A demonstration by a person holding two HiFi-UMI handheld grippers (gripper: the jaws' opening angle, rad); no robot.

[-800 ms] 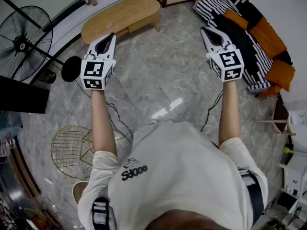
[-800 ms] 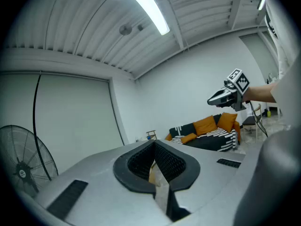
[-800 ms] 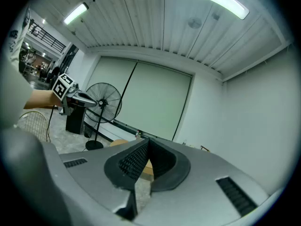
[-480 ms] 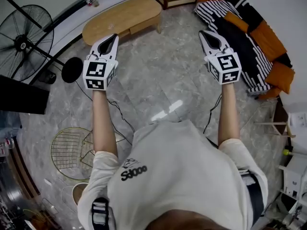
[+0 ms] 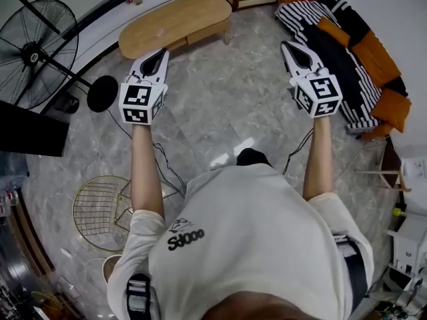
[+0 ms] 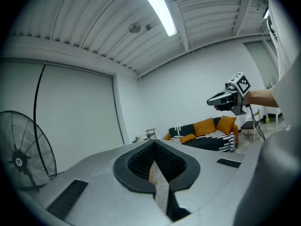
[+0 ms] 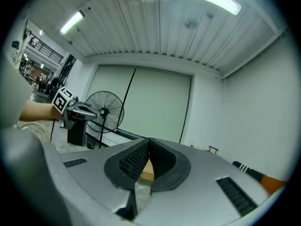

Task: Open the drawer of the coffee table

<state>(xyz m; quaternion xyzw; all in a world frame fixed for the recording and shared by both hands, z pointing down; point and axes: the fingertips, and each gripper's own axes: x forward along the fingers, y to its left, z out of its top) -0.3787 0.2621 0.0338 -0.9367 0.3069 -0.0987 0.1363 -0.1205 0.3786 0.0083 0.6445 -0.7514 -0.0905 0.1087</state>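
A dark shoe (image 5: 250, 157) has come into view at mid-frame, just above the white shirt (image 5: 253, 245). The coffee table (image 5: 175, 22) now sits slightly further right, and the left claw (image 5: 161, 51) and right claw (image 5: 287, 45) have drifted rightward too

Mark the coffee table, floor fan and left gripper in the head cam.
coffee table (image 5: 175, 20): head view, middle of the wooden top.
floor fan (image 5: 32, 57): head view, hub at the centre of the cage.
left gripper (image 5: 162, 51): head view, tips of its shut jaws.
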